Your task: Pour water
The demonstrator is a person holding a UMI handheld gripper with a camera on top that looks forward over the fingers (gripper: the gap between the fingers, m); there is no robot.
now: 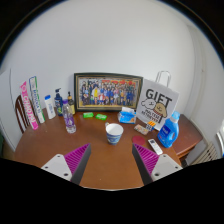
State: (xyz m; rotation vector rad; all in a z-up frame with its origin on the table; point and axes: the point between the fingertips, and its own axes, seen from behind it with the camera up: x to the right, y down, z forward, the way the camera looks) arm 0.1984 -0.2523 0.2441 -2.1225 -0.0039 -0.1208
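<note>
A clear plastic water bottle stands upright on the brown wooden table, beyond my left finger. A white cup with a blue pattern stands ahead, between the lines of the two fingers and well beyond them. My gripper is open, its magenta pads spread wide over bare tabletop, with nothing between them.
A framed group photo leans against the wall. A white "GIFT" bag and a blue jug stand at the right. Several bottles and tubes crowd the left. Green blocks and a red disc lie about.
</note>
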